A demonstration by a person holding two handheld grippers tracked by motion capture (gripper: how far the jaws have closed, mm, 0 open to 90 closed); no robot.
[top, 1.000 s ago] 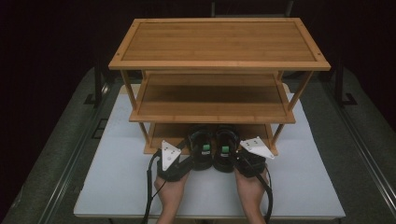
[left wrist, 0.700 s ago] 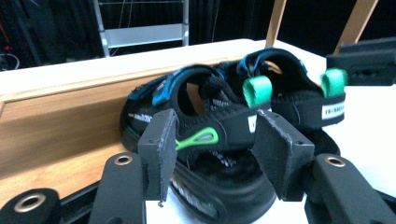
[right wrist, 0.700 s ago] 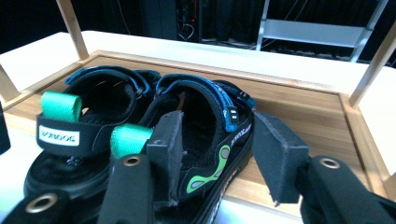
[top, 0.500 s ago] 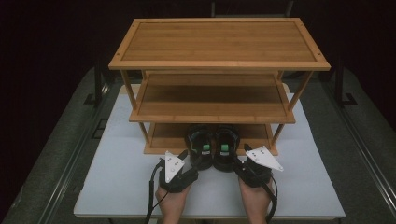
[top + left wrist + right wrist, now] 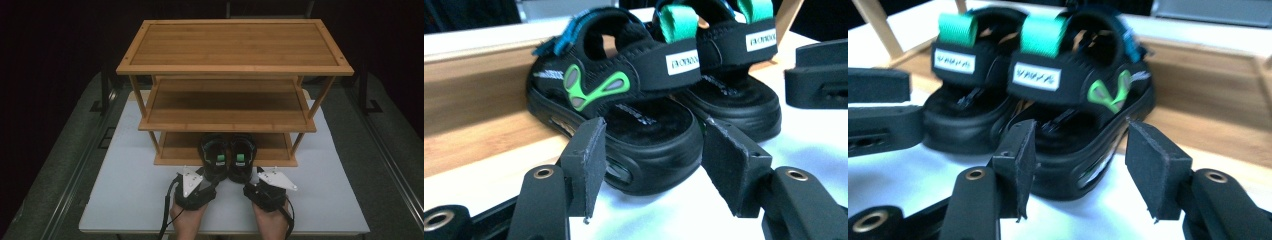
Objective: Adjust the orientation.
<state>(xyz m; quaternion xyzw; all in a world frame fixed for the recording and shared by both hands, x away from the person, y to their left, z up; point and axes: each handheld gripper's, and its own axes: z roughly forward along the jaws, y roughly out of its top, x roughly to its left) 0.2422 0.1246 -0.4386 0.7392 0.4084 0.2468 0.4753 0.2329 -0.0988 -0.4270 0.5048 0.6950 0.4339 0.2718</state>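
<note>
A three-tier bamboo shoe rack (image 5: 235, 70) stands on the white table (image 5: 125, 200). A pair of black sandals with green heel tabs sits side by side, toes pushed onto the bottom shelf (image 5: 175, 145), heels overhanging its front edge toward the person.

The left sandal (image 5: 215, 157) and right sandal (image 5: 242, 159) touch or nearly touch along their inner sides; this pairing is consistent with tidy storage on the rack.

The left gripper (image 5: 202, 187) sits just behind the left sandal's heel. In the left gripper view its jaws stand spread, the heel (image 5: 659, 160) between the pads but apart from both. The right gripper (image 5: 260, 192) sits just behind the right sandal; in the right gripper view its jaws are likewise spread, flanking the heel (image 5: 1073, 165) without contact.

Judgement: each gripper is lined up heel-on because the heel is the one exposed, graspable end. Whether the sandals are arriving or leaving cannot be told.
</note>
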